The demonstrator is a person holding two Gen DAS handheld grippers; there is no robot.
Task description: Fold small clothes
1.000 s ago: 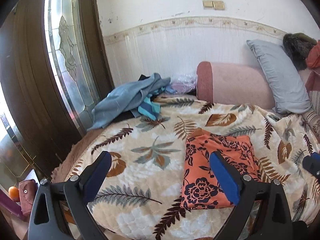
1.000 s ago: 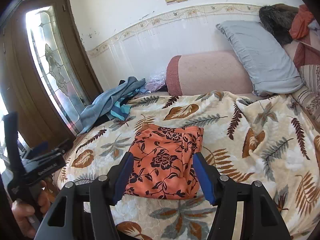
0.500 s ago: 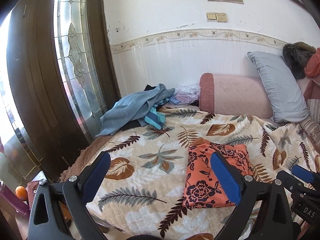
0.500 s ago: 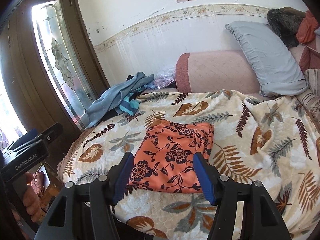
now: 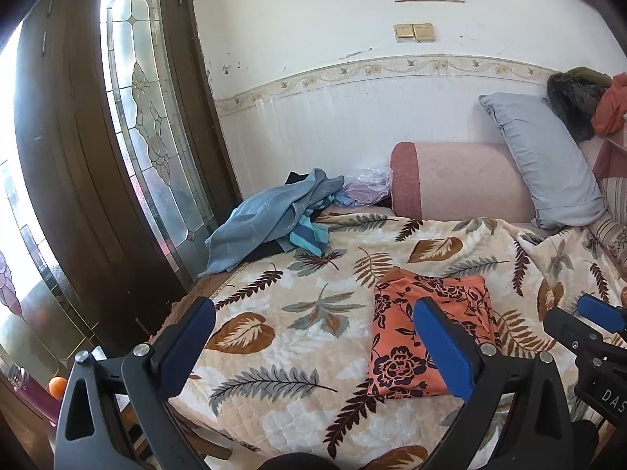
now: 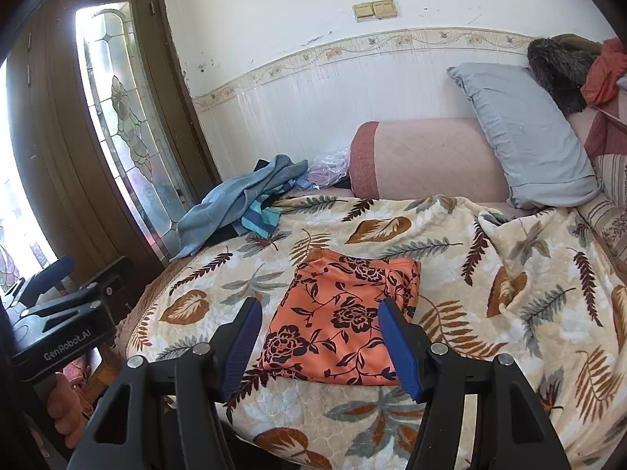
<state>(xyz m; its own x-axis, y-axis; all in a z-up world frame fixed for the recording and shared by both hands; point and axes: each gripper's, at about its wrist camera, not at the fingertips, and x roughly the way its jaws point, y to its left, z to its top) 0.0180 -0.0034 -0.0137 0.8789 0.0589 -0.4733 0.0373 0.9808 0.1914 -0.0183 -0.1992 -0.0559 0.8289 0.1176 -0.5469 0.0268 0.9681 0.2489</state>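
Observation:
An orange garment with dark flowers (image 6: 345, 313) lies folded flat on the leaf-patterned blanket (image 6: 490, 305); the left wrist view shows this garment (image 5: 395, 333) right of centre. My right gripper (image 6: 317, 342) hangs open above the bed's near edge, short of the garment, with nothing between its blue pads. My left gripper (image 5: 313, 337) is open wide and empty, held back over the bed's left front corner. The right gripper's tip (image 5: 599, 313) pokes in at the right edge of the left view. The left gripper's body (image 6: 58, 313) and a hand show at the left of the right view.
A heap of blue-grey clothes (image 5: 274, 215) lies at the bed's far left corner beside a glazed wooden door (image 5: 149, 137). A pink bolster (image 6: 423, 156) and a grey pillow (image 6: 525, 133) lean on the wall behind. More fabric is piled at the far right.
Both grippers have pulled back and up from the bed; the folded orange garment now looks smaller and farther away. Neither gripper's opening has changed.

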